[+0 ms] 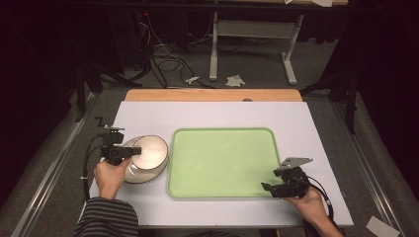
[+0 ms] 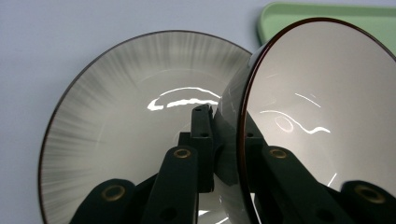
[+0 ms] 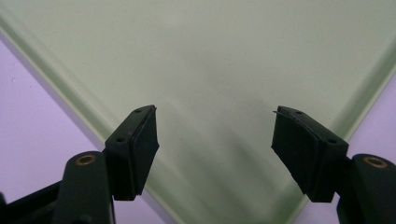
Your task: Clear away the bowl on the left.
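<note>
White tabletop: left tool (image 2: 224, 140) clamps upper bowl's (image 2: 317, 107) rim; right tool (image 3: 215, 140) gapes wide.

two bowls (image 2: 140, 121), one green tray (image 1: 222, 160)

My left gripper (image 1: 132, 152) sits over two stacked bowls (image 1: 148, 158); the upper bowl (image 2: 322, 107) leans inside the lower one (image 2: 121, 121). The tray (image 1: 222, 163) lies to their right, before my right gripper (image 1: 269, 187).

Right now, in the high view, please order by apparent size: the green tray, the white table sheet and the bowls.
1. white table sheet
2. green tray
3. bowls, a small stack beside the tray; the left gripper grips the upper one's rim.
</note>
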{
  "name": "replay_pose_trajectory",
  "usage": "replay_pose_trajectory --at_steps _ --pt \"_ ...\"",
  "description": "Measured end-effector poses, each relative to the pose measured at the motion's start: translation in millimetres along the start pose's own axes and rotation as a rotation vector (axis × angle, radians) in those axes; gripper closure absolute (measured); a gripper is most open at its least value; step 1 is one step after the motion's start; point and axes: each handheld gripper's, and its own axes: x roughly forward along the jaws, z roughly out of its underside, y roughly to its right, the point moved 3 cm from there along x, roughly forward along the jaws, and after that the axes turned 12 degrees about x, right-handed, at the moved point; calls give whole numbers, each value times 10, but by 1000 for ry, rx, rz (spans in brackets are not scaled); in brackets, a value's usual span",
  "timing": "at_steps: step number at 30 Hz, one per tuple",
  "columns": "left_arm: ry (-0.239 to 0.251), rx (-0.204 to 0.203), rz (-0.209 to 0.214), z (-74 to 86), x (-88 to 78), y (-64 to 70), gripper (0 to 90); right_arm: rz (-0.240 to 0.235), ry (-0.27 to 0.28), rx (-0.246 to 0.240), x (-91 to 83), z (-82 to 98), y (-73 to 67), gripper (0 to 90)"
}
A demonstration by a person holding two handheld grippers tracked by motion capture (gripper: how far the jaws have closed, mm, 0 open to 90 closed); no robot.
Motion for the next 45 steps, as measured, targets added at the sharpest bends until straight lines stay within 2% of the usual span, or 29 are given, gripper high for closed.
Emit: replay_pose_trajectory --at_steps 2,4,8,10,12,15,18,25,32,37,45 --pt "3 5 5 -5 -5 16 822 4 -3 1 -2 1 -3 327" --pt "6 27 7 -20 -19 67 821 3 -6 -2 -8 3 -6 327" --pt "15 35 16 -36 -27 110 821 -2 1 -2 -4 2 -8 327" --pt "40 51 -7 -64 -51 133 821 0 -1 -4 -1 3 2 327" --pt "44 51 -11 -66 -56 131 822 1 1 -5 -7 0 -1 327" --pt "55 50 -4 -63 -82 141 822 10 13 -6 -19 -6 -5 329" --pt "68 52 27 -91 -83 187 822 5 19 -1 -18 -3 3 329" --pt "63 89 25 -135 -61 298 817 4 11 -4 -15 2 -1 330" --pt "63 113 55 -166 -57 391 818 2 -3 -8 4 -7 9 326" --pt "38 164 72 -200 -20 540 819 -4 16 -10 -15 -7 -10 327" --pt "16 193 90 -272 62 626 818 -5 13 -10 -15 -7 0 326"
